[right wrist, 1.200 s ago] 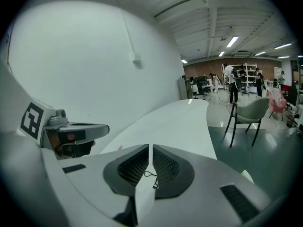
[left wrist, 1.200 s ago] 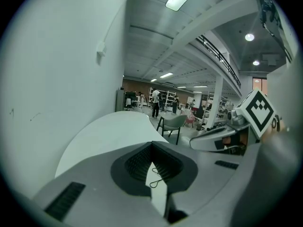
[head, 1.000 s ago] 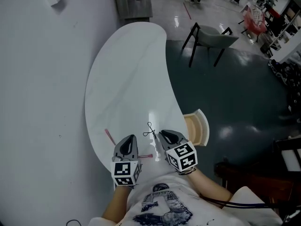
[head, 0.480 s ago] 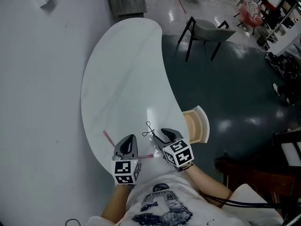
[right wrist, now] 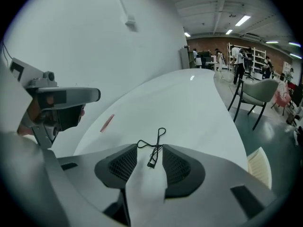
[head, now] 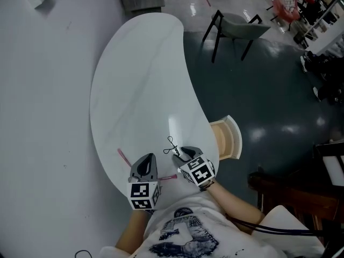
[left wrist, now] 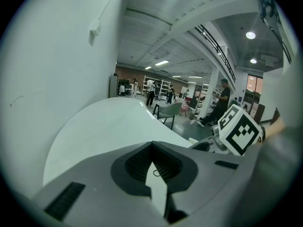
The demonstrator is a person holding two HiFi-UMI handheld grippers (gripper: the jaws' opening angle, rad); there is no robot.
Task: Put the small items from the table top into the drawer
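The thin black cord (right wrist: 155,145) is lying loose on the white worktop (head: 140,79) near its front edge, and its plug end sits right between the jaws of the right gripper (head: 180,153). Those jaws have just been opening and aren't pinching it. The wooden drawer (head: 228,138) is pulled open just to the right. The left gripper (head: 149,158) is next door, jaws a bit apart with nothing in them, and a pink stick (head: 124,156) lies just beyond it.
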